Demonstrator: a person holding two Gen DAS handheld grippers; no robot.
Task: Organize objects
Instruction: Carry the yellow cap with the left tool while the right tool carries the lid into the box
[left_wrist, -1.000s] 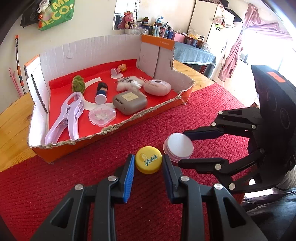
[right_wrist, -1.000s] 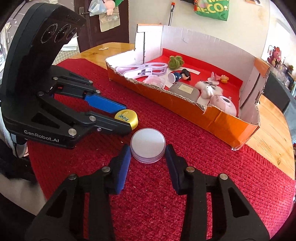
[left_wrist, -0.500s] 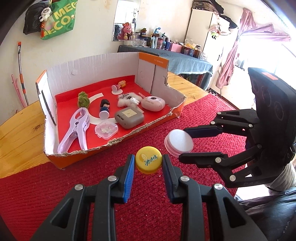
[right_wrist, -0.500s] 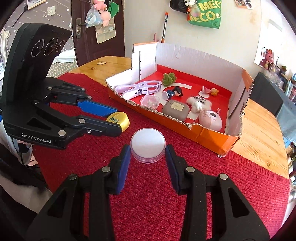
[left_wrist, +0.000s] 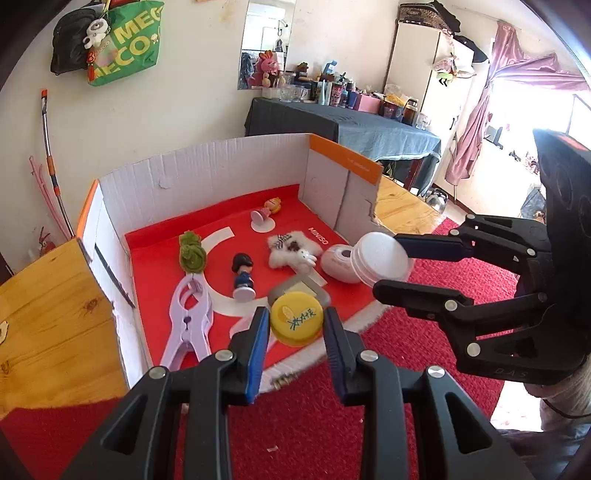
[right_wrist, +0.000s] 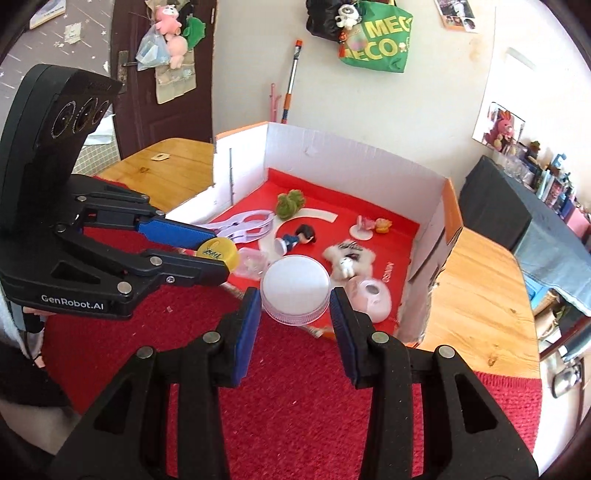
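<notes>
My left gripper (left_wrist: 295, 325) is shut on a yellow bottle cap (left_wrist: 296, 322) and holds it in the air over the front edge of the cardboard box (left_wrist: 207, 173). My right gripper (right_wrist: 294, 301) is shut on a round white-lidded jar (right_wrist: 295, 288), also raised over the box's front edge. The jar also shows in the left wrist view (left_wrist: 382, 258), right of the cap. The cap also shows in the right wrist view (right_wrist: 218, 251), left of the jar.
The red-floored box holds a lilac clip (left_wrist: 188, 321), a green plush (left_wrist: 192, 253), a small dark-haired figure (left_wrist: 243, 275), a white fluffy toy (left_wrist: 291, 253), a pink oval case (right_wrist: 371, 299) and a clear small case (right_wrist: 251, 262). A red cloth (right_wrist: 295, 398) covers the wooden table (left_wrist: 48, 302).
Both grippers have lifted their objects off the red cloth and carried them up and forward, from in front of the box to over its front edge.
</notes>
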